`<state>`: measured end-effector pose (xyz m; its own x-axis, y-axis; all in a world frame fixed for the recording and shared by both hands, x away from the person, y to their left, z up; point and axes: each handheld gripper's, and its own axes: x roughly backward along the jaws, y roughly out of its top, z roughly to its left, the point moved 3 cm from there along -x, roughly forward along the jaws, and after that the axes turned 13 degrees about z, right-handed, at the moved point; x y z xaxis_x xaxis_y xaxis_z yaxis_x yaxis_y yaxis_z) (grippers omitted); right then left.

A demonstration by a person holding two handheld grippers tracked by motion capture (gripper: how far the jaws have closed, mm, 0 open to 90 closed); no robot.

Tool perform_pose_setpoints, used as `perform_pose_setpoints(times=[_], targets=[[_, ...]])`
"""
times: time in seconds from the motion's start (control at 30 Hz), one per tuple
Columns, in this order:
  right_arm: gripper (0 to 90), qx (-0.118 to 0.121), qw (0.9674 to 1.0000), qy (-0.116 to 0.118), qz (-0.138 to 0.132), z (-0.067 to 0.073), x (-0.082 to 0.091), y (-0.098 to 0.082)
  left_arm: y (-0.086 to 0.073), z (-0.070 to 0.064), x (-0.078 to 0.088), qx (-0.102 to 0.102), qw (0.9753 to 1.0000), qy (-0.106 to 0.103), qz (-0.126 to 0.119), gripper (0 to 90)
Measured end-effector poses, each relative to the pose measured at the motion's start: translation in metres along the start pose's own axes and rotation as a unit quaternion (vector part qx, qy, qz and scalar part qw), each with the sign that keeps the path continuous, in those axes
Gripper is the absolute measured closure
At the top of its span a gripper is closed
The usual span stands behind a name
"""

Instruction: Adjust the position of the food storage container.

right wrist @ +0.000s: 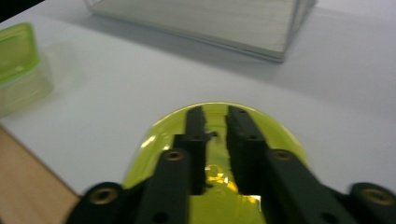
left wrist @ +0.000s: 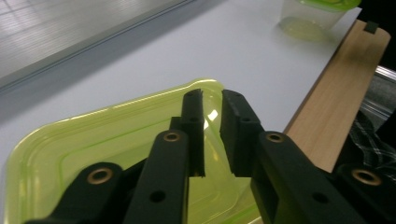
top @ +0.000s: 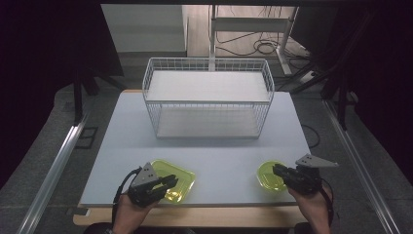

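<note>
Lids: left gripper (top: 171, 182) pinches the square lid (top: 181, 174), right gripper (top: 276, 169) pinches the round lid (top: 267, 171); a wire basket (top: 208, 97) stands well behind.

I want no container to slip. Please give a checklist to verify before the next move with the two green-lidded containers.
1. Left gripper shut on the rectangular green-lidded container: ok; jaws nearly together at its rim.
2. Right gripper shut on the round green-lidded container: ok.
3. Grip firm enough to lift: cannot tell.
4. Both lids on: ok.
5. Wire shelf rack upright, shelves free: ok.
6. Path across white table free: ok.
</note>
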<state>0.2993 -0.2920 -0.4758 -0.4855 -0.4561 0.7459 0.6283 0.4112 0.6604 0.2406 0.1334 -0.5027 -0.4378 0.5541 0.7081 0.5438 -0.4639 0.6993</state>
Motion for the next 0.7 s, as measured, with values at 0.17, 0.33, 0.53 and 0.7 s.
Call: perform_pose_setpoints(times=[0.17,0.33,0.53,0.7], targets=[[89.0,0.033,0.9990,0.027,0.016,0.017,-0.005,0.003,-0.002,0.008,0.000,0.010,0.9996,0.025,0.000,58.0],[89.1,0.064,0.9960,0.054,0.033,0.041,-0.014,0.005,-0.008,0.025,0.003,0.038,0.9980,0.050,-0.003,38.2],[89.1,0.081,0.9927,0.058,0.069,0.050,-0.028,0.002,-0.014,0.038,0.006,0.061,0.9960,0.065,-0.004,24.3],[89.1,0.072,0.9932,0.058,0.071,0.044,-0.029,0.001,-0.018,0.048,0.010,0.073,0.9943,0.078,0.005,19.2]])
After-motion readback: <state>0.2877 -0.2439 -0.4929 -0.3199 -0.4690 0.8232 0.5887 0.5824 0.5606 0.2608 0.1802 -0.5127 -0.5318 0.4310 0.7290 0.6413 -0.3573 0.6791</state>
